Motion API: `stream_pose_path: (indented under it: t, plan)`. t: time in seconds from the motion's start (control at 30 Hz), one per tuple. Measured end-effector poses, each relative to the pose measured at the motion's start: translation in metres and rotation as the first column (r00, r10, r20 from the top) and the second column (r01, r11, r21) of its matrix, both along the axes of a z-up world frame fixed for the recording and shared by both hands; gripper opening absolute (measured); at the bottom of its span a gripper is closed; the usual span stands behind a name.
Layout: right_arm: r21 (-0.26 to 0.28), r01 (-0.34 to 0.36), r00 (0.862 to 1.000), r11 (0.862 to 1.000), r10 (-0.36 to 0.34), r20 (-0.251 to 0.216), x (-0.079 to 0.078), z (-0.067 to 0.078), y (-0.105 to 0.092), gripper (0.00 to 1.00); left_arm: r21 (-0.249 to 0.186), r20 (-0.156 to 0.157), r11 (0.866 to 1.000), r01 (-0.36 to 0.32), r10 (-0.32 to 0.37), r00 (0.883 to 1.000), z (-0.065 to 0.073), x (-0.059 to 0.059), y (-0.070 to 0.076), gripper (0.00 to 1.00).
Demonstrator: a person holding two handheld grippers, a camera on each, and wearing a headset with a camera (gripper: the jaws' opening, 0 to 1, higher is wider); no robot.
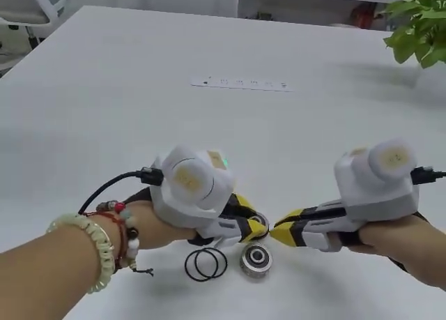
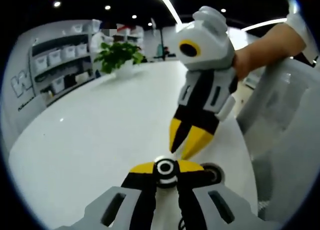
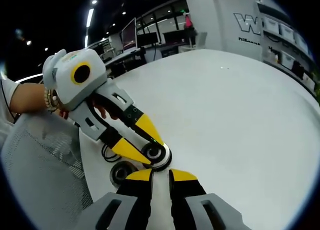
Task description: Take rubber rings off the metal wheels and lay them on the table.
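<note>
Peeling step, by my read: L gripper (image 1: 259, 227) pinches a metal wheel (image 2: 165, 168) up off the table (image 1: 139, 111), just above the loose wheel (image 1: 256, 258) that lies flat on the top. R gripper (image 1: 275, 231) points at it tip-to-tip from the opposite side, also just above the loose wheel. Two black rubber rings (image 1: 205, 263) lie overlapped just beside the loose wheel, on the L-gripper side, so prob two are off already.

To do it well, imo: L grip firm and steady, no wobble. R tips should hook only the rubber on the rim (can't make it out clearly here), then roll it off sideways, not yank straight, else the metal wheel may twist out. Then lay it beside the loose wheel w/ the others.

Fingers: L ones clamped on the metal wheel, yellow tips (image 2: 142, 168) touching it on both sides. R ones narrow, slim gap, nothing between them. Can't tell whether they touch the metal wheel yet.
</note>
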State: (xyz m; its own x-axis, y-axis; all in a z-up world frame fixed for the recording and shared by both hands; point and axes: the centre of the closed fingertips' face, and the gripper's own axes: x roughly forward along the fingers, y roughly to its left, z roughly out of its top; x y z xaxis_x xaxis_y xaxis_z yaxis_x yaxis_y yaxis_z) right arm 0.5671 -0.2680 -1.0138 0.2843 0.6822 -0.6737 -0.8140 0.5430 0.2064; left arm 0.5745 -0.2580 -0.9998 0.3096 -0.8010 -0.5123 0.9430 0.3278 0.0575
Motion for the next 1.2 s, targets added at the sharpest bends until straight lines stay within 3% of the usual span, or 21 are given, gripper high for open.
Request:
stream_pose_path:
  t: [0.2, 0.37, 0.43, 0.53, 0.97, 1.2]
  plan:
    - [-0.025, -0.019, 1.000, 1.000, 0.019, 0.020, 0.002, -0.006, 0.004, 0.16, -0.015, -0.007, 1.000, -0.012, 0.012, 1.000, 0.000, 0.001, 0.000, 0.15]
    - [-0.015, -0.025, 0.999, 1.000, 0.025, 0.032, 0.002, -0.005, 0.007, 0.17, -0.017, -0.009, 1.000, -0.024, 0.023, 1.000, -0.001, 0.003, 0.002, 0.14]
    - [0.006, -0.024, 0.999, 1.000, 0.024, 0.021, 0.001, -0.003, 0.011, 0.22, -0.018, -0.010, 1.000, -0.025, 0.024, 1.000, -0.001, 0.002, 0.001, 0.14]
    - [-0.014, -0.039, 0.998, 0.999, 0.040, 0.054, 0.003, -0.003, 0.014, 0.23, -0.016, -0.010, 1.000, -0.026, 0.026, 1.000, -0.001, 0.002, 0.001, 0.14]
    - [-0.039, -0.072, 0.995, 0.997, 0.075, 0.060, 0.001, -0.004, 0.016, 0.19, -0.016, -0.010, 0.999, -0.032, 0.031, 0.999, -0.001, 0.003, 0.001, 0.14]
    - [-0.072, -0.095, 0.993, 0.993, 0.099, 0.066, -0.002, -0.006, 0.011, 0.09, -0.023, -0.010, 0.999, -0.036, 0.036, 0.999, -0.001, 0.003, 0.001, 0.14]
